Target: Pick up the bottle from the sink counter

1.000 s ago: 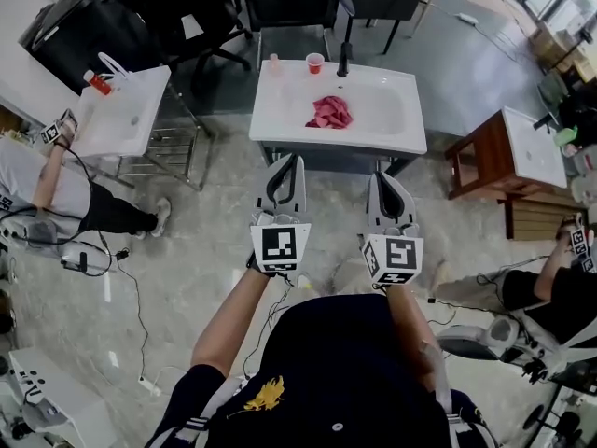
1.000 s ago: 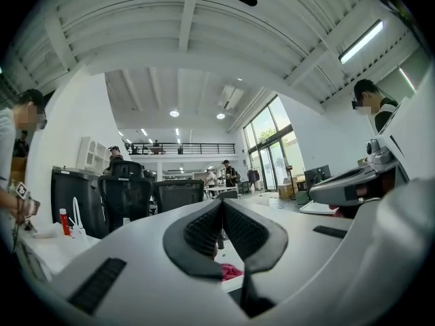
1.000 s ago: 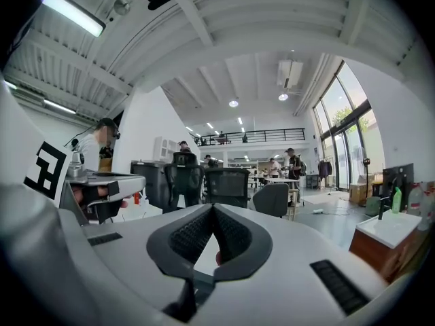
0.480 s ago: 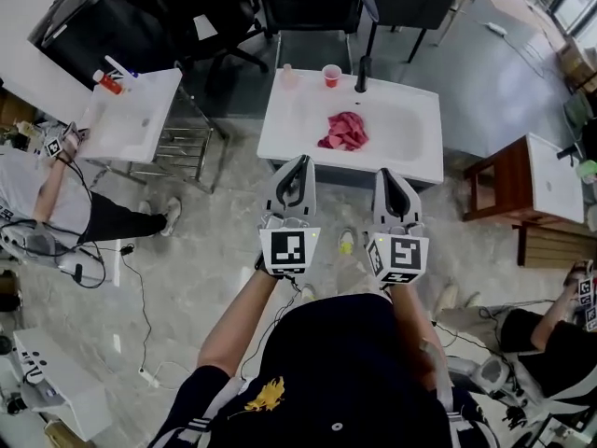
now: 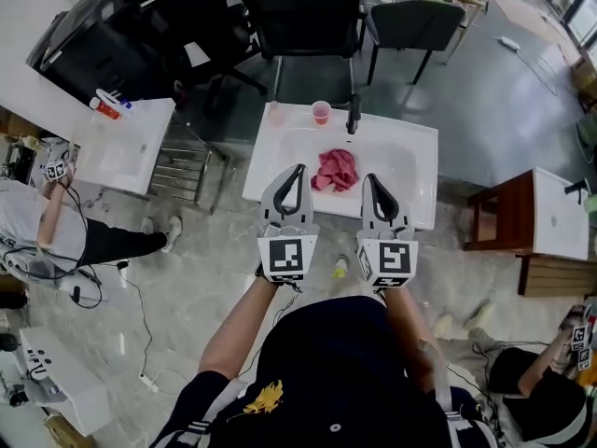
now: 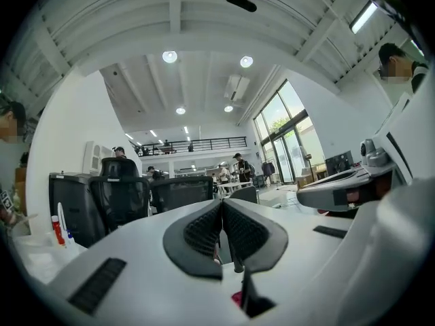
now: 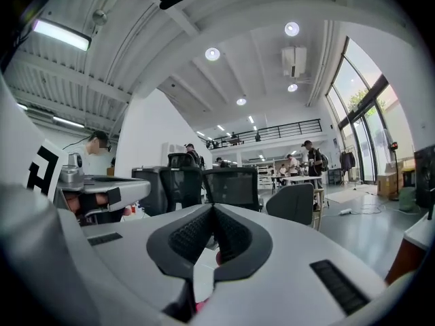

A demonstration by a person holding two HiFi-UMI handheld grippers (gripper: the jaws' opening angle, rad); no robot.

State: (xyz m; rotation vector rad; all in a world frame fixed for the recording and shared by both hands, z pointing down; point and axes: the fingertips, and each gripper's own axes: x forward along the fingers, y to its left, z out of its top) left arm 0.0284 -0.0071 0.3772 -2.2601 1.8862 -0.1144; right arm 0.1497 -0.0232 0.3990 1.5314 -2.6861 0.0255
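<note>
1. The left gripper (image 5: 297, 168) has its jaws pressed together at the tips. The left gripper view (image 6: 221, 206) shows the ribbed black pads meeting with nothing between them.
2. The right gripper (image 5: 367, 177) is closed the same way. In the right gripper view (image 7: 213, 209) its pads meet at the tip and hold nothing.
3. In the head view both grippers are held side by side over the near edge of the white sink counter (image 5: 415, 147), pointing away from the person.
4. The bottle (image 5: 274, 112), small and pale pink, stands upright at the counter's far left corner, well apart from both grippers. Any label on it is too small to read.
5. A pink cup (image 5: 321, 112) stands just beside the bottle, to its right, and a dark faucet (image 5: 354, 115) rises further right along the back edge.
6. A crumpled pink cloth (image 5: 336, 169) lies in the basin, between the two gripper tips and just beyond them.
7. Each gripper carries a cube with black-and-white square markers, on the left (image 5: 284, 257) and on the right (image 5: 388, 259). They show coded patterns, not words.
8. The person's dark shirt bears a yellow emblem (image 5: 264, 395), and its shape is not legible.
</note>
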